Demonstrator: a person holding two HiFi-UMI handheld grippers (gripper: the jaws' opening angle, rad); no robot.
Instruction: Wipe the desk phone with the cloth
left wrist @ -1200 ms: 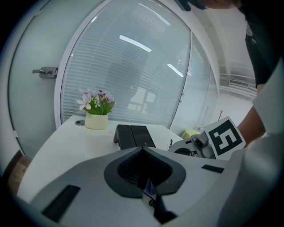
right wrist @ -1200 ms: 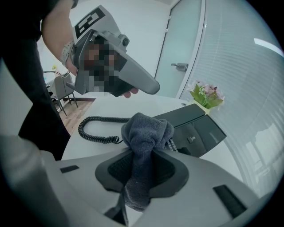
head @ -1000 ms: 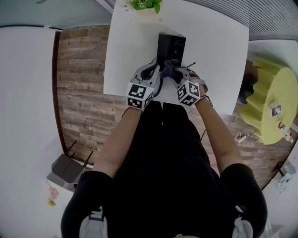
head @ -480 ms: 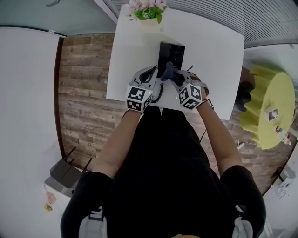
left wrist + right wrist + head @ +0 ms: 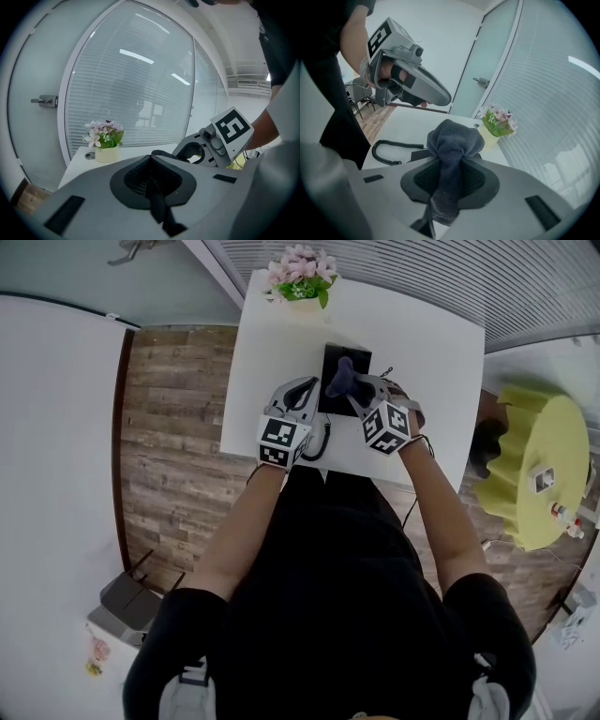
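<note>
- a white table [image 5: 272, 381] stands on a wood-plank floor [image 5: 169, 446].
- a pale pot of pink and white flowers [image 5: 302, 266] sits at the table's far edge.
- a yellow-green round piece of furniture [image 5: 534, 465] stands to the right, apart from the table, with small items on top.
- a glass wall with slatted blinds [image 5: 140, 84] rises behind the table, with a metal door handle [image 5: 43, 100] beside it.

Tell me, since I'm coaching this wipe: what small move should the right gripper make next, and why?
Probably lower the right gripper so the cloth presses onto the desk phone. Its jaws are shut on the bunched cloth, which sits over the phone's top but doesn't look pressed down.
</note>
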